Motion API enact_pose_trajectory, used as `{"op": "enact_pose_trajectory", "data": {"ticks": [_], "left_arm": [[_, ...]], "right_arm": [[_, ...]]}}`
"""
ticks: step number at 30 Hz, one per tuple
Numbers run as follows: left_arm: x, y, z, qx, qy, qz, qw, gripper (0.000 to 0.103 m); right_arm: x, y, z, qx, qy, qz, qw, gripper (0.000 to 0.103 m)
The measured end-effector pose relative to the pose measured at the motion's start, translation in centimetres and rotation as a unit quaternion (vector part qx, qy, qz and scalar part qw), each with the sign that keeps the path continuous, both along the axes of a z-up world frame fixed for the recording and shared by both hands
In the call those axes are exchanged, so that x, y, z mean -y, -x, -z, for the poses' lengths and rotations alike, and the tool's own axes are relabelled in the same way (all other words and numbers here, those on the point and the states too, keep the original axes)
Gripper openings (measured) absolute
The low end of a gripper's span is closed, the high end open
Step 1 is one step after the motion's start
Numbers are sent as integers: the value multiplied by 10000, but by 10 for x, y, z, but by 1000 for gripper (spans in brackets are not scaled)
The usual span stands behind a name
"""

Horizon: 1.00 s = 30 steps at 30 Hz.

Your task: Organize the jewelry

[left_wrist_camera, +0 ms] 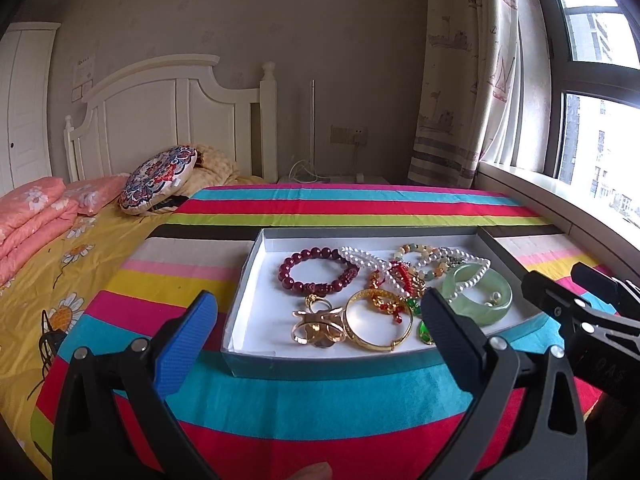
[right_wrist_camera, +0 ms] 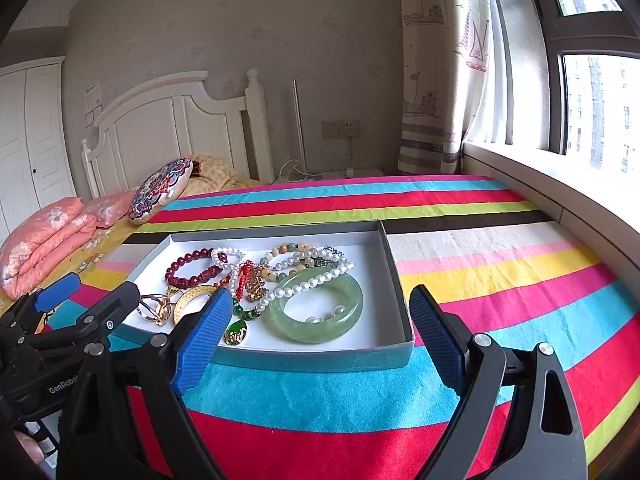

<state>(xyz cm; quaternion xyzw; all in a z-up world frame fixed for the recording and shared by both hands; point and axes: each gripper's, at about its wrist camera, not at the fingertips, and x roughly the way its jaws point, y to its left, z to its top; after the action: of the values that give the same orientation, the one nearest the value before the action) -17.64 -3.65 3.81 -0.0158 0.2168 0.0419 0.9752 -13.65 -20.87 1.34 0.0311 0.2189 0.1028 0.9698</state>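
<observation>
A shallow grey box (left_wrist_camera: 256, 254) (right_wrist_camera: 394, 264) with a white floor lies on the striped cloth. It holds a dark red bead bracelet (left_wrist_camera: 296, 274) (right_wrist_camera: 180, 270), a pearl strand (left_wrist_camera: 362, 258) (right_wrist_camera: 304, 284), a pale green jade bangle (left_wrist_camera: 498, 306) (right_wrist_camera: 348, 312), a gold bangle (left_wrist_camera: 370, 342), gold rings (left_wrist_camera: 316, 326) (right_wrist_camera: 158, 308) and a green pendant (right_wrist_camera: 236, 332). My left gripper (left_wrist_camera: 320, 330) is open and empty just short of the box's near rim. My right gripper (right_wrist_camera: 320, 330) is open and empty at the near right corner.
The striped cloth (left_wrist_camera: 320, 400) covers a table beside a bed with a round patterned cushion (left_wrist_camera: 160, 178) and pink folded quilts (left_wrist_camera: 32, 216). A window sill (left_wrist_camera: 560, 196) runs along the right. The right gripper also shows at the left view's right edge (left_wrist_camera: 580, 300).
</observation>
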Motion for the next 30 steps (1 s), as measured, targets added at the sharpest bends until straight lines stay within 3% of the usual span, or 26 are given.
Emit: {"op": "enact_pose_trajectory", "data": {"ticks": [30], "left_arm": [[2,0,1,-2,-91,-32,10000,101]], "right_arm": [[-1,-1,1,-31,-49,-15,10000,87]]}}
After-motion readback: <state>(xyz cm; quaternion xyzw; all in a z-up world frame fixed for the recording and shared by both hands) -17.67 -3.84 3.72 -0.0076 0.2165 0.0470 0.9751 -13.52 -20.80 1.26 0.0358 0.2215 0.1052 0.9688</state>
